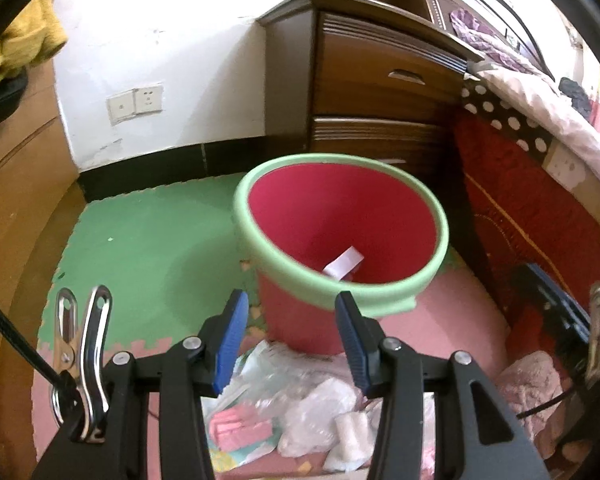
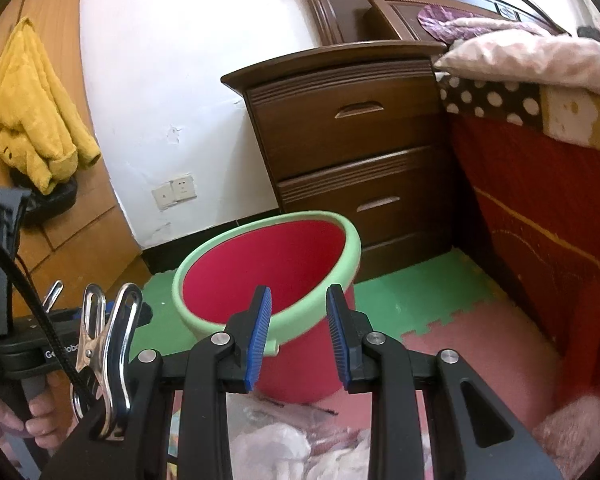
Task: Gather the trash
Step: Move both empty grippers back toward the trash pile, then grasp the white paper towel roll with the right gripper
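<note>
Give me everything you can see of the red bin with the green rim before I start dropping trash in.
The red bin is a round, tapered bucket that looks like plastic, with a thick pale green rim carrying a small tab at its front. It stands upright and open on the foam floor mat, close in front of the dark wooden nightstand. Inside lies one white paper scrap; otherwise it looks empty. Crumpled plastic wrappers lie at its base.

Left claw (image 1: 290, 340) parted, nothing between blue pads, angled downward. Right claw (image 2: 298, 334) parted narrower, empty. Hand (image 2: 18, 420) grips left handle.
</note>
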`<state>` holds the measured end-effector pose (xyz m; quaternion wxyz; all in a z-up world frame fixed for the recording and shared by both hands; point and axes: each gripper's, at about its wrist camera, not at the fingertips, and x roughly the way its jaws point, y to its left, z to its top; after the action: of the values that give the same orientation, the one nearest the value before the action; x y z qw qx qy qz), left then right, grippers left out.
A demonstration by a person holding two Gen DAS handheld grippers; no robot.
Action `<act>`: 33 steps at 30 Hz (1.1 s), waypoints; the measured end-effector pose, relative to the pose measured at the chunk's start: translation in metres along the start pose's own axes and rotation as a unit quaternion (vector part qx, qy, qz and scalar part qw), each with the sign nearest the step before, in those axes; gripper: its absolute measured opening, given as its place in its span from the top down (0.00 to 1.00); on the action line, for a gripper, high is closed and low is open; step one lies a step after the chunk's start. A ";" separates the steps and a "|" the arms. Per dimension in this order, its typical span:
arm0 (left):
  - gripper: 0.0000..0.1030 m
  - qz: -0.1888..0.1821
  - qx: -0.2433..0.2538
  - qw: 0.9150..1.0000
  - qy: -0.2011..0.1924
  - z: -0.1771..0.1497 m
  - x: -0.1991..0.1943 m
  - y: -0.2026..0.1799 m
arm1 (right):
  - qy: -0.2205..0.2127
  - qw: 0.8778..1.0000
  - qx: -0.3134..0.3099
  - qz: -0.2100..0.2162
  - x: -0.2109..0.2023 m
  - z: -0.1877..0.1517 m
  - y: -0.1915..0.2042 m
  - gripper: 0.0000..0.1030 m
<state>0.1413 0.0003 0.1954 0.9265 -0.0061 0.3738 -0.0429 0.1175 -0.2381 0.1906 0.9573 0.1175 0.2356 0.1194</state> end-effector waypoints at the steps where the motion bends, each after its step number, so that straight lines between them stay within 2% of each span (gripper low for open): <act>1: 0.54 0.004 -0.003 1.000 0.002 -0.005 -0.003 0.004 | 0.003 1.000 0.004 0.002 -0.004 -0.003 -0.001 0.72; 8: 0.54 0.018 -0.022 0.999 0.021 -0.041 -0.012 0.024 | 0.026 0.999 0.021 0.006 -0.024 -0.024 -0.006 0.72; 19: 0.54 0.004 -0.041 0.997 0.070 -0.103 -0.002 0.029 | 0.077 0.997 0.023 0.007 -0.042 -0.070 -0.008 0.72; 26: 0.54 0.012 -0.039 0.995 0.094 -0.136 0.016 0.027 | 0.119 0.993 0.017 0.011 -0.036 -0.108 -0.005 0.72; 33: 0.54 0.024 -0.042 0.993 0.106 -0.156 0.033 0.035 | 0.169 0.985 0.005 0.029 -0.013 -0.146 0.005 0.72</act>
<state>0.0588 0.0354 0.0586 0.8812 -0.0313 0.4717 -0.0050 0.0355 -0.2122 0.0718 0.8993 0.1069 0.3911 0.1642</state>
